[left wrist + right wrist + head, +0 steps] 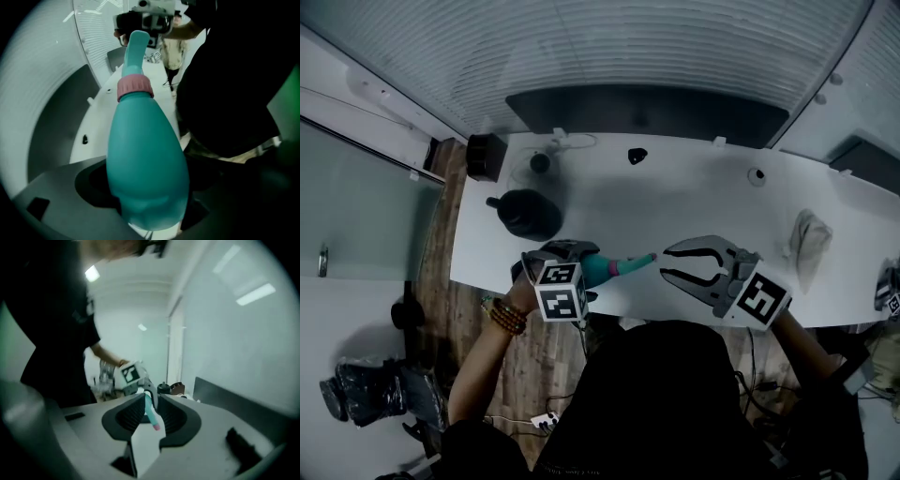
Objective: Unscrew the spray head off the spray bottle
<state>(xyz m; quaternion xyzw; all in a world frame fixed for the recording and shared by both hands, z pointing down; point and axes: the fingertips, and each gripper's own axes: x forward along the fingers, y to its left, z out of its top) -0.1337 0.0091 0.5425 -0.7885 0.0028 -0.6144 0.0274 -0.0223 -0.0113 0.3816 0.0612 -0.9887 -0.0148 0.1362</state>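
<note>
A teal spray bottle (602, 270) with a pink collar (630, 265) lies level over the front edge of the white table (703, 202), its head end pointing right. My left gripper (579, 264) is shut on the bottle's fat body (145, 154); the pink collar (135, 87) and the teal head (136, 47) stick out beyond the jaws. My right gripper (664, 263) stands just right of the head's tip, not touching it. Its jaws are a narrow gap apart with nothing between them. Through that gap the bottle (149, 409) shows further off, still clear of the right gripper (151, 401).
A round black jug-like thing (528, 214) and a small black box (486, 157) stand at the table's left end. A crumpled cloth (811, 239) lies at the right. Two small dark items (637, 155) sit near the far edge, before a dark panel (647, 114).
</note>
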